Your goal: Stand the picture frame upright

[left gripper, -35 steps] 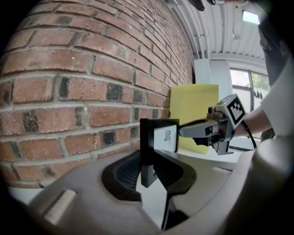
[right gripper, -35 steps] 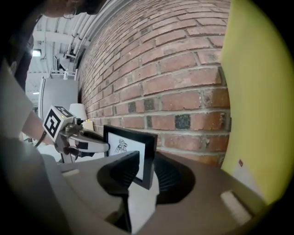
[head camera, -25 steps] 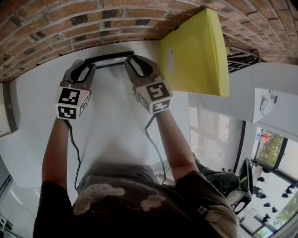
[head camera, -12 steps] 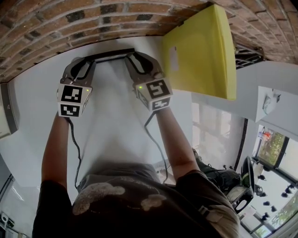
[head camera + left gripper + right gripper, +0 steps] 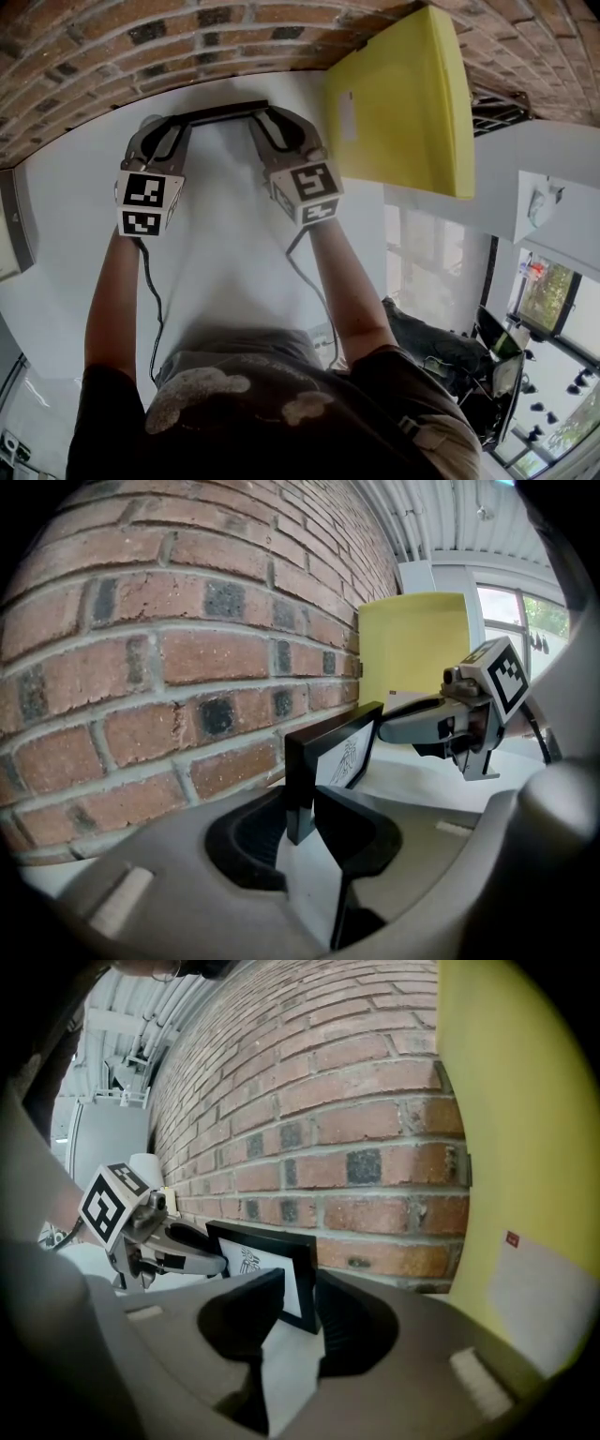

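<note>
A black picture frame (image 5: 220, 112) with a white print stands on its long edge on the white table (image 5: 225, 234), close to the brick wall (image 5: 141, 47). My left gripper (image 5: 165, 129) is shut on its left end, and my right gripper (image 5: 266, 122) is shut on its right end. In the left gripper view the frame's edge (image 5: 300, 789) sits between the pads, with the right gripper (image 5: 450, 726) at the far end. The right gripper view shows the frame (image 5: 267, 1260) clamped at its near side and the left gripper (image 5: 159, 1241) beyond it.
A large yellow board (image 5: 403, 103) leans against the wall just right of the frame. The table's right edge (image 5: 380, 244) drops off beside my right arm. A grey object (image 5: 11, 225) lies at the far left.
Both grippers and the frame have shifted slightly toward the brick wall. The grips on both ends look unchanged.
</note>
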